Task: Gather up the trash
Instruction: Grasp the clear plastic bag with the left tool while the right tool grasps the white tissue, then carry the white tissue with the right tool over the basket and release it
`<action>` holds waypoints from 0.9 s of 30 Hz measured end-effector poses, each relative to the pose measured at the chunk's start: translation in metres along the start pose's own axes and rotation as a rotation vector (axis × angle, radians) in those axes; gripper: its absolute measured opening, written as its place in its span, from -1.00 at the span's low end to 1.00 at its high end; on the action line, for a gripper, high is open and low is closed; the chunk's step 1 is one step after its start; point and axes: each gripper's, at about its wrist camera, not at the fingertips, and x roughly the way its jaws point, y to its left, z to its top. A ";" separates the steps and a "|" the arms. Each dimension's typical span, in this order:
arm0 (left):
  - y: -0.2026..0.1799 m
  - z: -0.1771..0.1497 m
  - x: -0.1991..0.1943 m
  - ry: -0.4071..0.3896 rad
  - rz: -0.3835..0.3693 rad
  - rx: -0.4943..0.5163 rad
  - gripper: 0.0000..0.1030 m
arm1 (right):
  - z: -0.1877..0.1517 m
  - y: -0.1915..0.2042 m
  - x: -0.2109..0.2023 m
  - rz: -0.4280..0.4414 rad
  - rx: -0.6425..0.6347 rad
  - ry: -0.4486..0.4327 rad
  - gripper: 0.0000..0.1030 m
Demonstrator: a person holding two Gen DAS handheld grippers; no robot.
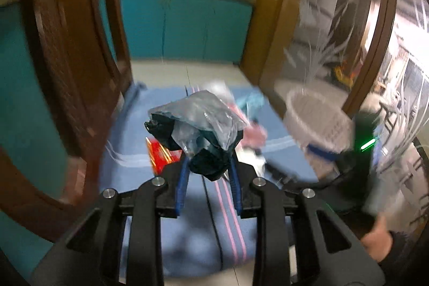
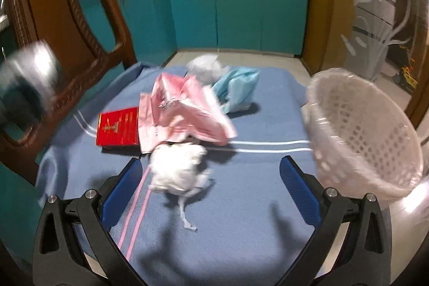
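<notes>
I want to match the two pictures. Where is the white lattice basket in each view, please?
Left wrist view: the white lattice basket is blurred at middle right, beyond the blue cloth.
Right wrist view: the basket is large at the right edge, tipped with its open mouth toward the camera.
Shared landmark: the red packet on the cloth.

- Blue striped cloth (image 2: 241, 219) over the table.
- Carved brown wooden chair (image 2: 88, 26) beside it.
- Teal cabinet fronts (image 2: 228, 15) behind.
- Etched glass door (image 2: 375, 26) at right.
</notes>
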 end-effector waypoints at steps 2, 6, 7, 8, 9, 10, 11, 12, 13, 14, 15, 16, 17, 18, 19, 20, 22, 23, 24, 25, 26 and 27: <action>0.008 0.003 -0.008 -0.025 -0.002 -0.025 -0.45 | 0.000 0.008 0.014 0.010 -0.008 0.015 0.94; 0.016 0.001 -0.007 -0.007 -0.001 -0.044 -0.45 | 0.000 0.015 0.040 0.009 -0.011 0.062 0.93; 0.018 -0.001 -0.006 0.000 0.003 -0.048 -0.45 | -0.002 0.016 0.045 0.014 -0.013 0.075 0.90; 0.019 -0.001 -0.004 0.007 0.003 -0.052 -0.45 | -0.004 0.016 0.051 0.023 -0.017 0.100 0.65; 0.019 -0.001 -0.003 0.009 0.003 -0.055 -0.45 | -0.005 0.016 0.054 0.032 -0.019 0.125 0.12; 0.019 -0.001 -0.003 0.013 0.002 -0.058 -0.45 | -0.005 0.014 0.056 0.059 -0.013 0.147 -0.12; 0.020 -0.001 -0.003 0.013 0.002 -0.061 -0.44 | -0.005 0.014 0.053 0.086 0.002 0.151 -0.29; 0.021 0.000 -0.005 0.012 0.002 -0.065 -0.44 | -0.003 0.015 0.045 0.088 0.007 0.141 -0.49; 0.022 0.002 -0.006 0.008 0.000 -0.070 -0.44 | 0.000 0.017 0.034 0.099 0.002 0.125 -0.49; 0.023 0.003 -0.007 0.003 -0.001 -0.074 -0.44 | 0.002 0.019 0.025 0.115 -0.001 0.110 -0.49; 0.023 0.003 -0.009 0.001 -0.002 -0.076 -0.44 | 0.005 0.019 0.008 0.137 0.002 0.079 -0.49; 0.023 0.003 -0.011 -0.003 -0.003 -0.077 -0.44 | 0.008 0.019 -0.009 0.153 0.008 0.044 -0.49; 0.023 0.004 -0.012 -0.005 -0.005 -0.078 -0.44 | 0.010 0.017 -0.026 0.165 0.009 0.008 -0.49; 0.024 0.003 -0.013 -0.005 -0.008 -0.079 -0.44 | 0.011 0.015 -0.039 0.168 0.009 -0.019 -0.49; 0.023 0.003 -0.013 -0.003 -0.011 -0.078 -0.44 | 0.013 0.013 -0.052 0.168 0.010 -0.051 -0.49; 0.023 0.002 -0.013 -0.002 -0.013 -0.078 -0.44 | 0.015 0.010 -0.063 0.167 0.009 -0.076 -0.49; 0.021 0.001 -0.012 0.007 -0.021 -0.079 -0.44 | 0.020 0.003 -0.083 0.169 0.007 -0.127 -0.49; 0.021 0.001 -0.011 0.009 -0.022 -0.080 -0.44 | 0.021 -0.001 -0.087 0.166 0.010 -0.142 -0.48; 0.019 0.001 -0.010 0.013 -0.021 -0.079 -0.44 | 0.022 -0.004 -0.091 0.160 0.013 -0.156 -0.48; 0.018 0.000 -0.008 0.017 -0.022 -0.074 -0.44 | 0.020 -0.007 -0.093 0.154 0.014 -0.162 -0.48; 0.017 0.001 -0.007 0.020 -0.022 -0.071 -0.44 | 0.020 -0.008 -0.091 0.143 0.014 -0.158 -0.48; 0.016 0.001 -0.005 0.022 -0.022 -0.066 -0.44 | 0.018 -0.009 -0.087 0.139 0.014 -0.150 -0.48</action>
